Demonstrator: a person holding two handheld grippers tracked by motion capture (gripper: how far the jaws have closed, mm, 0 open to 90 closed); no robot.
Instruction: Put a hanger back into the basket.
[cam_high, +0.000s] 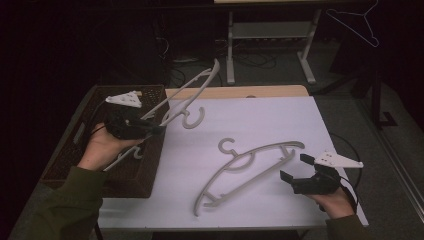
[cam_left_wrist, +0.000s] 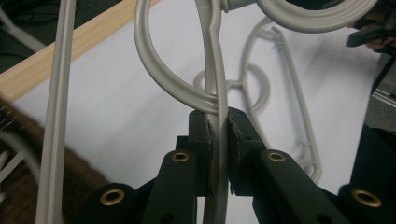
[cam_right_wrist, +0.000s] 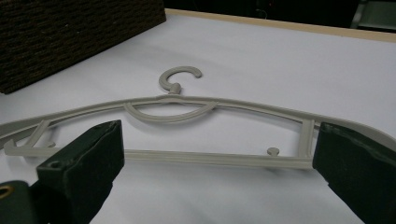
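While the white tabletop (cam_high: 260, 120) leaves open room in its middle, its right and near edges sit close to the flat hanger (cam_high: 250, 170), which a clumsy nudge could push off. Beside it, the woven basket (cam_high: 80, 165) rim could snag the lifted hanger (cam_high: 192, 92), clamped thinly by the left hand-held gripper (cam_left_wrist: 219, 135) above the basket's edge; it may swivel or slip. The right hand-held gripper (cam_high: 292, 167) waits with jaws spread.
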